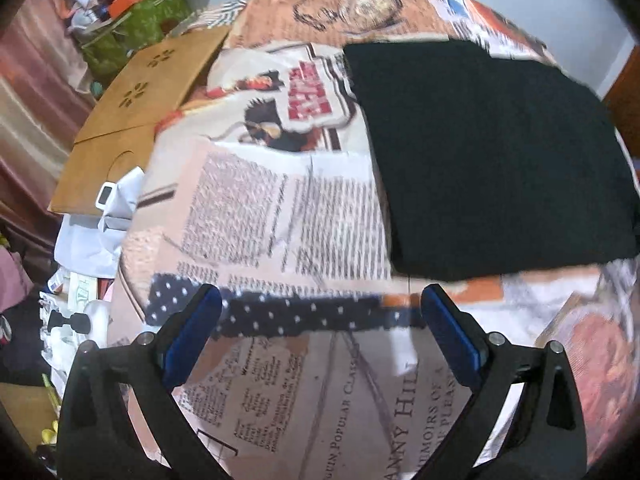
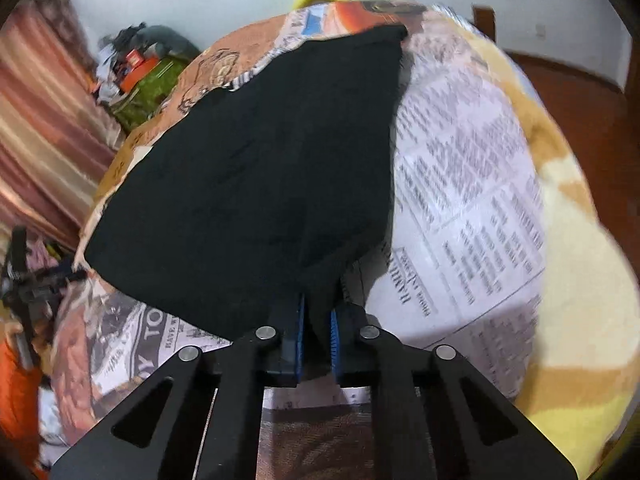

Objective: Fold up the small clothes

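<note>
one black garment [image 2: 248,184], two grippers, newsprint-patterned cover [image 1: 280,208].
right gripper [image 2: 318,320]: blue pads pinched on the garment's near corner, lower centre of frame. left gripper [image 1: 320,320]: spread wide, holding nothing, garment lying flat at upper right; brown cardboard [image 1: 136,112] upper left.
</note>
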{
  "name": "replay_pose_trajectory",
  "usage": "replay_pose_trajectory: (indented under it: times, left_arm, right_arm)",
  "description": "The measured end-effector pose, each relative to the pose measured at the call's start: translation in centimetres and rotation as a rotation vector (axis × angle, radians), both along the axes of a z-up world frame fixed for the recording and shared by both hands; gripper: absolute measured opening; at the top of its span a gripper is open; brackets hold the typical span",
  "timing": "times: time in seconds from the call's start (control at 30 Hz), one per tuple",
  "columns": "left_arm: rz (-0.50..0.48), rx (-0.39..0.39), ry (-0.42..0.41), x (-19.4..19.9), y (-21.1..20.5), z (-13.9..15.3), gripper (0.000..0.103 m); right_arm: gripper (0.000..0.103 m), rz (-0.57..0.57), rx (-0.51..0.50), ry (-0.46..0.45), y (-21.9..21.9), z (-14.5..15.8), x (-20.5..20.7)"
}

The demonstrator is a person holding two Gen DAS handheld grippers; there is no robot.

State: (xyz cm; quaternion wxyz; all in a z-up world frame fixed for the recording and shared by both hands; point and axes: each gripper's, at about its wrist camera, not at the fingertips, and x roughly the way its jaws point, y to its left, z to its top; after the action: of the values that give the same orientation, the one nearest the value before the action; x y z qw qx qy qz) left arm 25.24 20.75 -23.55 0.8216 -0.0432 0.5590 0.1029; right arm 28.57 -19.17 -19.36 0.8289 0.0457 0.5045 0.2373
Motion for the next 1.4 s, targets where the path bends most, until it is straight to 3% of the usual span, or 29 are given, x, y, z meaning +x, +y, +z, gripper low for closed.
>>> replay_pose_trajectory:
  times: [0.17, 0.33, 0.6, 0.67, 0.77, 0.87, 0.93, 0.97, 1.03, 1.07, 1.17, 1.27, 1.4]
  left_arm:
    - [0.052, -0.054, -0.057, 3.4, 1.4, 2.5, 0.101]
    - [0.021, -0.068, -0.085, 8.8, 1.3, 3.5, 0.101]
    - [-0.063, -0.041, -0.041, 19.6, -0.3, -0.6, 0.101]
    - [-0.078, -0.025, -0.052, 21.9, -0.9, -2.1, 0.101]
    - [-0.147, -0.145, -0.017, 24.4, -1.9, -4.5, 0.101]
    - [-0.22, -0.223, -0.042, 25.0, -3.4, -5.5, 0.085]
    - [-0.241, -0.287, -0.065, 24.8, -3.7, -5.3, 0.062]
    - [-0.239, -0.287, -0.073, 24.6, -3.8, -5.2, 0.057]
    - [-0.229, -0.268, -0.083, 23.9, -3.9, -4.9, 0.028]
    - [-0.204, -0.235, -0.083, 23.3, -3.8, -4.7, 0.021]
    - [-0.167, -0.208, -0.085, 21.6, -3.3, -4.4, 0.017]
    - [-0.128, -0.142, -0.078, 19.3, -2.7, -4.1, 0.015]
    - [-0.083, -0.098, -0.061, 14.6, -1.2, -3.4, 0.014]
  right_arm:
    - [0.005, 0.02, -0.092, -0.051, -1.4, 1.9, 1.7]
    - [0.005, -0.048, -0.162, -0.057, -4.5, 2.1, 6.1]
    - [0.007, -0.173, -0.251, -0.124, -6.8, 2.5, 11.2]
    - [0.015, -0.199, -0.242, -0.122, -7.0, 2.3, 11.6]
    - [0.034, -0.239, -0.239, -0.1, -7.6, 1.6, 11.3]
    - [0.039, -0.248, -0.231, -0.096, -8.3, 1.3, 10.0]
    - [0.04, -0.257, -0.23, -0.1, -8.6, 1.5, 8.8]
    - [0.04, -0.258, -0.223, -0.101, -8.6, 1.6, 8.7]
    - [0.041, -0.26, -0.204, -0.102, -8.4, 1.9, 8.1]
    - [0.041, -0.26, -0.194, -0.104, -8.2, 2.1, 7.5]
    - [0.044, -0.234, -0.145, -0.112, -6.9, 2.8, 6.0]
    - [0.06, -0.198, -0.094, -0.122, -5.3, 3.3, 4.1]
    - [0.061, -0.124, -0.061, -0.103, -2.3, 3.2, 2.0]
